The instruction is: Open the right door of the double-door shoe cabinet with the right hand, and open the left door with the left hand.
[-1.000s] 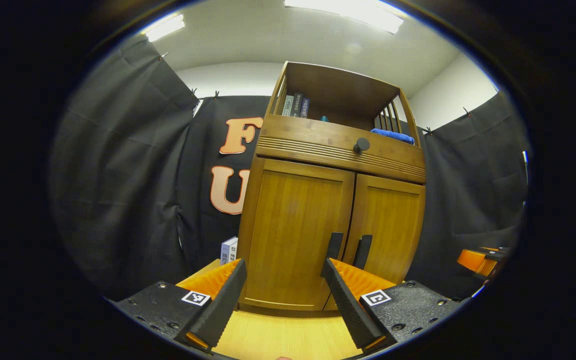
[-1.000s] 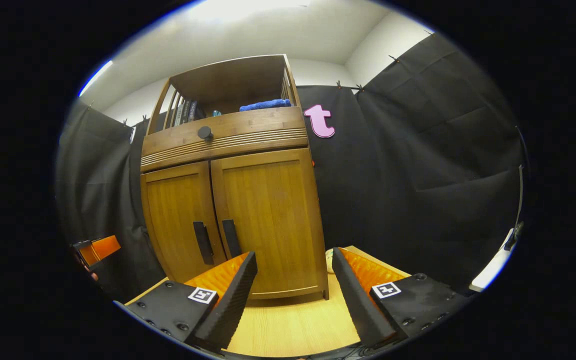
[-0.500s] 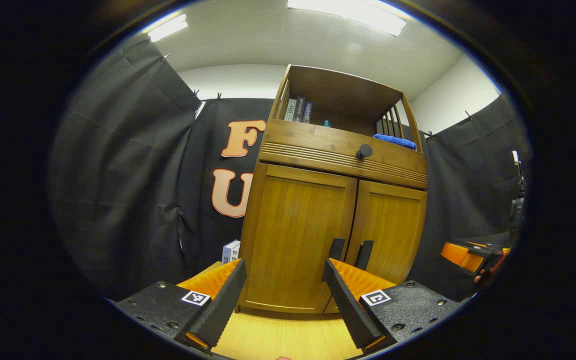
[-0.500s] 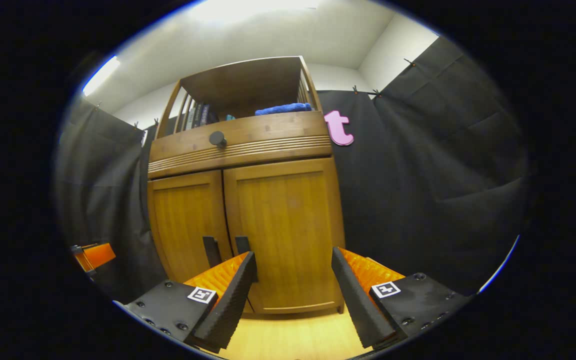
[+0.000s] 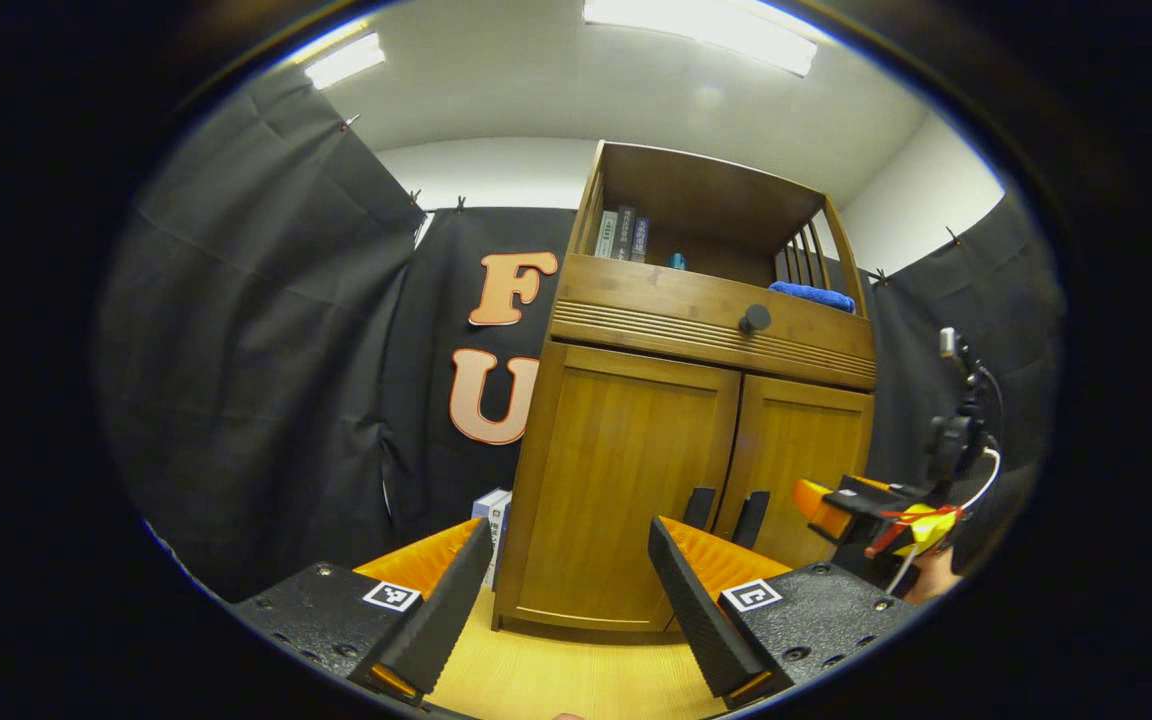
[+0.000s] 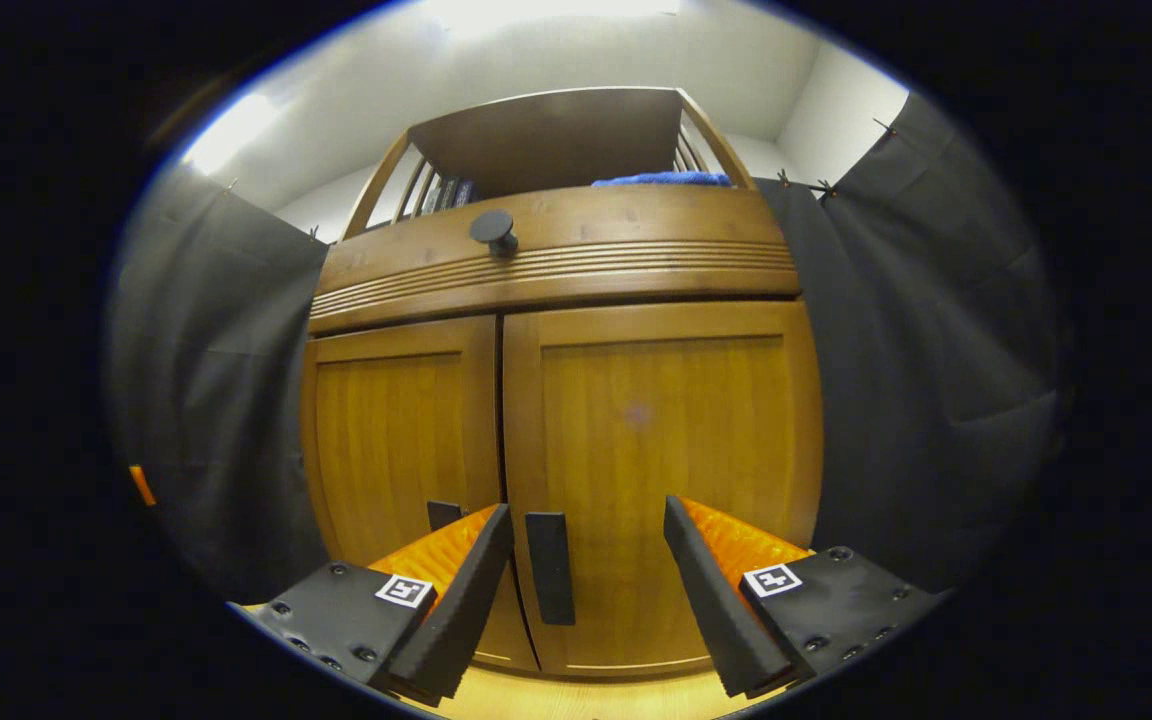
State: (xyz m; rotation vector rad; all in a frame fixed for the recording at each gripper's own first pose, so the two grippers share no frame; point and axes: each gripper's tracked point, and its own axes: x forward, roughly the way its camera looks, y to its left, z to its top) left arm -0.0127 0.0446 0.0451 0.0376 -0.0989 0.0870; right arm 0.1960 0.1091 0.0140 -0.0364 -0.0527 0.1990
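Facing the shut right door, the right hand-held gripper gapes around its handle.

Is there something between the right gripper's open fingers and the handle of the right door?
Nothing: in the right gripper view the right gripper is open, with bare space before the right door's handle.

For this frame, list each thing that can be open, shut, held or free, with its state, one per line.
Right door: shut.
Left door: shut.
Right door handle: free, framed between the open fingers of the right gripper, untouched.
Left door handle: free.
Drawer: shut, knob untouched.
Left gripper: open, holding nothing.
Top shelf: open-fronted, holding books and a blue cloth.
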